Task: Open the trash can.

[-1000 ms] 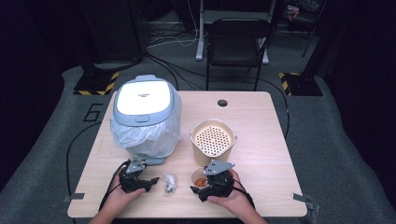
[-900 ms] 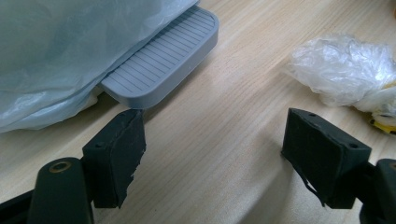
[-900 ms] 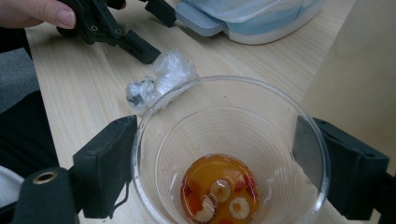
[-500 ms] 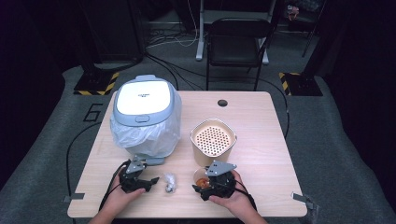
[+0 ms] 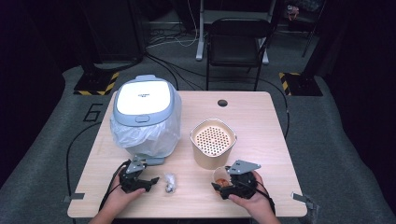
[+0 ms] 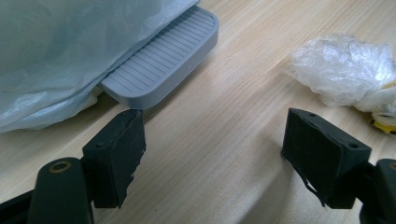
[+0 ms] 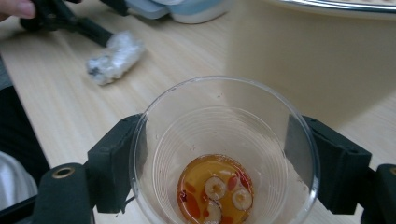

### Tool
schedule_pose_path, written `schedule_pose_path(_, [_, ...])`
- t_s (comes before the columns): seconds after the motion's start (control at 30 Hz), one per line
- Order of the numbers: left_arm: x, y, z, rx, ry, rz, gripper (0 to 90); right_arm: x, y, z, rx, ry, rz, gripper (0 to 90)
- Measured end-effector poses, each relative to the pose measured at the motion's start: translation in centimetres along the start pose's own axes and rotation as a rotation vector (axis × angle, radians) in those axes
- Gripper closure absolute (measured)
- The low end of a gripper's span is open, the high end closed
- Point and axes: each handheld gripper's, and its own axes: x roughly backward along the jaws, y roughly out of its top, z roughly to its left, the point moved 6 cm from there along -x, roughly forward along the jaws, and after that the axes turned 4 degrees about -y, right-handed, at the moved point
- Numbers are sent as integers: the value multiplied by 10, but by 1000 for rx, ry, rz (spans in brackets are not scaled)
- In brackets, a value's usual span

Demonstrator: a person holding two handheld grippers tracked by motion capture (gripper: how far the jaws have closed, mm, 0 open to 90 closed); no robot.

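A clear plastic cup (image 5: 220,176) with a little orange liquid and some round slices (image 7: 217,192) in its bottom stands near the table's front edge. My right gripper (image 5: 225,182) is shut on the cup (image 7: 224,88), one jaw on each side of its wall. At the front left, my left gripper (image 5: 149,181) is open, low over the table. Its jaws (image 6: 210,140) hold nothing. A crumpled wad of clear plastic (image 5: 169,183) lies just right of them (image 6: 343,70).
A grey-lidded bin (image 5: 144,105) lined with a plastic bag stands at the left, its foot pedal (image 6: 161,56) just ahead of my left jaws. A beige pot with a perforated insert (image 5: 213,140) stands directly behind the cup (image 7: 322,56).
My right gripper has slid to the right along the front of the table, carrying the cup with it. The left gripper and the plastic wad have stayed in place.
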Motion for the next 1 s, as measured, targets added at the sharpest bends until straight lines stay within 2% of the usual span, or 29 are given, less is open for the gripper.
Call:
schedule_pose_path(0.27, [0, 0, 0, 3, 3, -1, 211, 19, -8, -48, -71, -118, -8, 212])
schedule_pose_path(0.3, [0, 0, 0, 3, 3, -1, 211, 20, -9, -53, -91, -138, -8, 212])
schedule_pose_path(0.57, [0, 0, 0, 3, 3, -1, 211, 18, -16, -95, -140, -227, 10, 211])
schedule_pose_path(0.8, [0, 0, 0, 3, 3, -1, 211, 13, -15, -120, -172, -277, 25, 210])
schedule_pose_path(1.0, [0, 0, 0, 4, 4, -1, 211, 9, -20, -136, -205, -308, 42, 209])
